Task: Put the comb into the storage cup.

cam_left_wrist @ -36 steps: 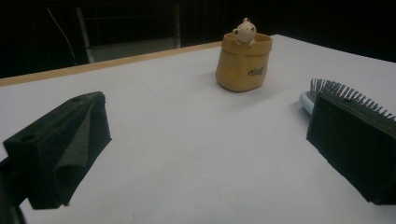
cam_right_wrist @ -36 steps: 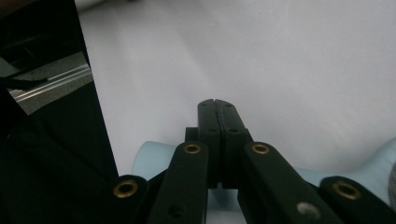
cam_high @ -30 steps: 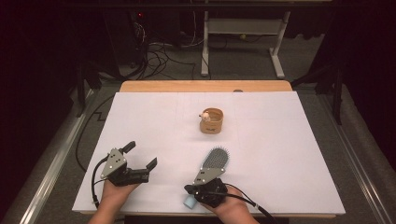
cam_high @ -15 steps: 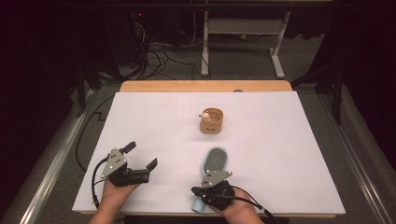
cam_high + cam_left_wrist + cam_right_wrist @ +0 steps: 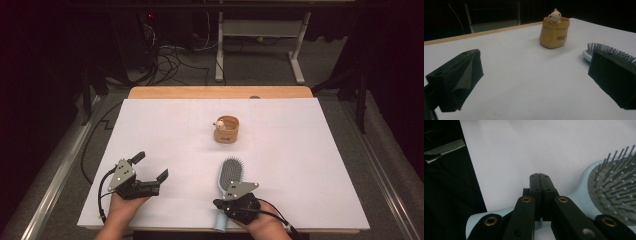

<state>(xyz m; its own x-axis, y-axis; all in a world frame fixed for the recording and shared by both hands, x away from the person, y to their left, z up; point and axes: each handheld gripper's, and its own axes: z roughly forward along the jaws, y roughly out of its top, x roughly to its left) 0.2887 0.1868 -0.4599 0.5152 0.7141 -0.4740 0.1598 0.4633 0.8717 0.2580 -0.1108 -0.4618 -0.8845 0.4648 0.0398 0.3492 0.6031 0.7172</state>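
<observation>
Right gripper [image 5: 231, 201], jaws closed together with nothing between them, rests over the handle of the light-blue hairbrush [image 5: 229, 176]. The hairbrush lies flat, near the tan pouch [image 5: 226, 130]. Left gripper [image 5: 150, 172], jaws wide open, sits well apart from the pouch.

A pale blue hairbrush [image 5: 229, 176] lies flat on the white worktop [image 5: 310, 165], near its front edge and right of centre. Its oval head points toward the far side, and a grey cushion of dark, ball-tipped bristles [image 5: 616, 187] faces up. The smooth blue handle [image 5: 220, 223] runs back to the front edge, passing under the right claw [image 5: 539, 175], whose jaws are pressed together over it, gripping nothing.
</observation>
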